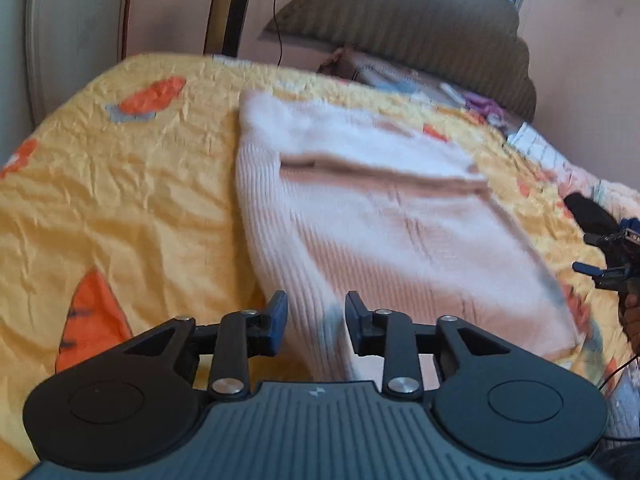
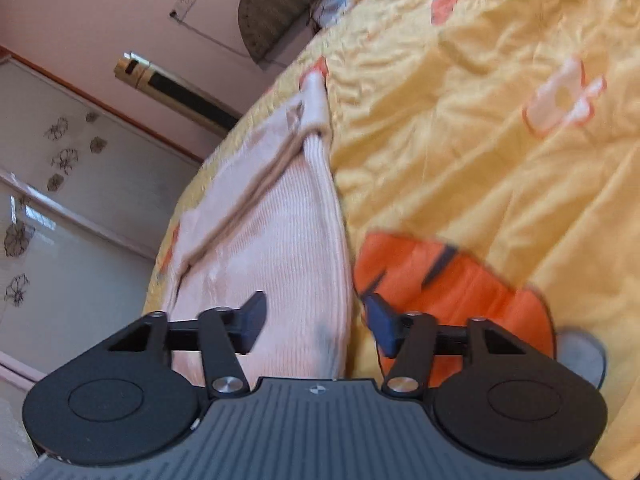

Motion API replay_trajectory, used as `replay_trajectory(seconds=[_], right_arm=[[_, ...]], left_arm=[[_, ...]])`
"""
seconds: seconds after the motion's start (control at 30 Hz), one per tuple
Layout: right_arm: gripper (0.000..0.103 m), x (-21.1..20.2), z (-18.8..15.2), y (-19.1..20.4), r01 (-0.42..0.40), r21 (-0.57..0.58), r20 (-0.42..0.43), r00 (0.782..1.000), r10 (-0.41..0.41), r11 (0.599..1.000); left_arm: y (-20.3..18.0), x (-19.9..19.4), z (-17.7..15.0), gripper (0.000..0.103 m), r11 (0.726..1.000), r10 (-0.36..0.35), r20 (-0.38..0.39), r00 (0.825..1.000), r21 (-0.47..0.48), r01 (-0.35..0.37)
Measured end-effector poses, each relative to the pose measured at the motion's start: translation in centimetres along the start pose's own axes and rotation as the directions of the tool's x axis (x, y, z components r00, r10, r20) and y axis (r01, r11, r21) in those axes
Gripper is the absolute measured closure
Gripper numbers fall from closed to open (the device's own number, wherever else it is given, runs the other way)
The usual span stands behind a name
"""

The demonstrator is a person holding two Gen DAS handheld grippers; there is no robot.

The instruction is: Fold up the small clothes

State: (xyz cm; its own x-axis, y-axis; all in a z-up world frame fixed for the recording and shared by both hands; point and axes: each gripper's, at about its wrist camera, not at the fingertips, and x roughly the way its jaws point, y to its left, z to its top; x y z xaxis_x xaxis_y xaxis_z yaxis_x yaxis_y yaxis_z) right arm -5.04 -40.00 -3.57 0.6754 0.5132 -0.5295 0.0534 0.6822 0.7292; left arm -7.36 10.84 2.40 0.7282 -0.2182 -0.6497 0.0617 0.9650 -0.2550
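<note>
Left wrist view: a dark ribbed headboard [image 1: 420, 20] rises at the far end of the bed, with a heap of small fabrics and papers [image 1: 420, 84] blurred along its foot; at the bed's right edge the right gripper [image 1: 600, 256] shows only in part, its blue-tipped fingers apart, and a person's hand [image 1: 632, 316] sits just below it; nothing lies over the pink knit sweater [image 1: 380, 216], which is folded and spread flat on the middle of the bed toward the right edge; the left gripper [image 1: 316, 320] hangs over the sweater's near hem with its jaws released, a gap between the pads, and no cloth pinched in them; a yellow quilt [image 1: 120, 184] with orange patches covers the bed, wrinkled; pink walls, a tall dark-and-gold appliance [image 1: 232, 4] near the left corner, and a bright window above the headboard.

Right wrist view, rolled sideways: the sweater [image 2: 272, 248] lies along the bed's left edge, a folded sleeve running up its length; the right gripper [image 2: 316, 320] stands wide open above the sweater's near right edge, one finger over the knit, the other over an orange patch [image 2: 460, 288] of the quilt [image 2: 480, 160], gripping nothing; beyond, frosted sliding doors with flower decals [image 2: 60, 184], the same appliance [image 2: 176, 88], a wall socket [image 2: 184, 2] with a cord.
</note>
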Motion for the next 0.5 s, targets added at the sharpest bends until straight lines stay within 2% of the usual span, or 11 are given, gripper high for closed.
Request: replay_trajectory(seconds=[0.03,0.07,0.13,0.17,0.2,0.23,0.3,0.33,0.43,0.5], right_arm=[[0.031,0.1,1.4,0.4,-0.005,-0.007,0.038,0.999,0.005,1.000],[0.031,0.7,2.9,0.8,-0.013,-0.017,0.062,0.998,0.014,1.000],[0.031,2.9,6.0,1.9,-0.019,-0.030,0.089,0.996,0.022,0.999],[0.031,4.3,7.5,2.3,-0.035,-0.039,0.093,0.995,0.039,0.999],[0.031,6.1,9.1,2.6,-0.051,-0.043,0.100,0.993,0.055,0.998],[0.031,7.9,10.5,2.9,-0.056,-0.030,0.105,0.993,0.059,0.998],[0.032,11.7,13.2,3.1,-0.083,-0.010,0.078,0.993,0.084,0.996],[0.032,13.5,14.3,3.3,-0.078,0.000,0.075,0.994,0.078,0.997],[0.033,18.3,16.5,4.2,-0.032,-0.007,0.040,0.999,0.032,0.999],[0.033,20.8,17.2,4.6,0.004,-0.017,-0.002,1.000,-0.004,1.000]], left_arm=[[-0.3,0.2,1.4,0.058,1.000,0.011,0.057,0.998,0.002,-0.011],[-0.6,0.7,2.8,0.037,1.000,0.018,0.110,0.994,-0.004,-0.018],[-1.2,2.6,5.3,0.014,0.998,0.060,0.225,0.973,-0.035,-0.053],[-1.4,4.2,6.6,0.013,0.995,0.100,0.260,0.960,-0.052,-0.090],[-1.3,6.1,7.9,0.013,0.990,0.138,0.261,0.955,-0.077,-0.122],[-0.9,8.2,9.2,0.013,0.985,0.156,0.241,0.958,-0.107,-0.134],[0.1,12.7,11.5,0.013,0.976,0.176,0.170,0.970,-0.157,-0.150],[0.5,14.8,12.5,0.013,0.964,0.216,0.127,0.968,-0.184,-0.192],[1.9,19.8,14.6,0.013,0.955,0.244,0.039,0.969,-0.186,-0.232],[2.3,22.7,15.4,0.014,0.952,0.257,-0.045,0.965,-0.159,-0.261]])
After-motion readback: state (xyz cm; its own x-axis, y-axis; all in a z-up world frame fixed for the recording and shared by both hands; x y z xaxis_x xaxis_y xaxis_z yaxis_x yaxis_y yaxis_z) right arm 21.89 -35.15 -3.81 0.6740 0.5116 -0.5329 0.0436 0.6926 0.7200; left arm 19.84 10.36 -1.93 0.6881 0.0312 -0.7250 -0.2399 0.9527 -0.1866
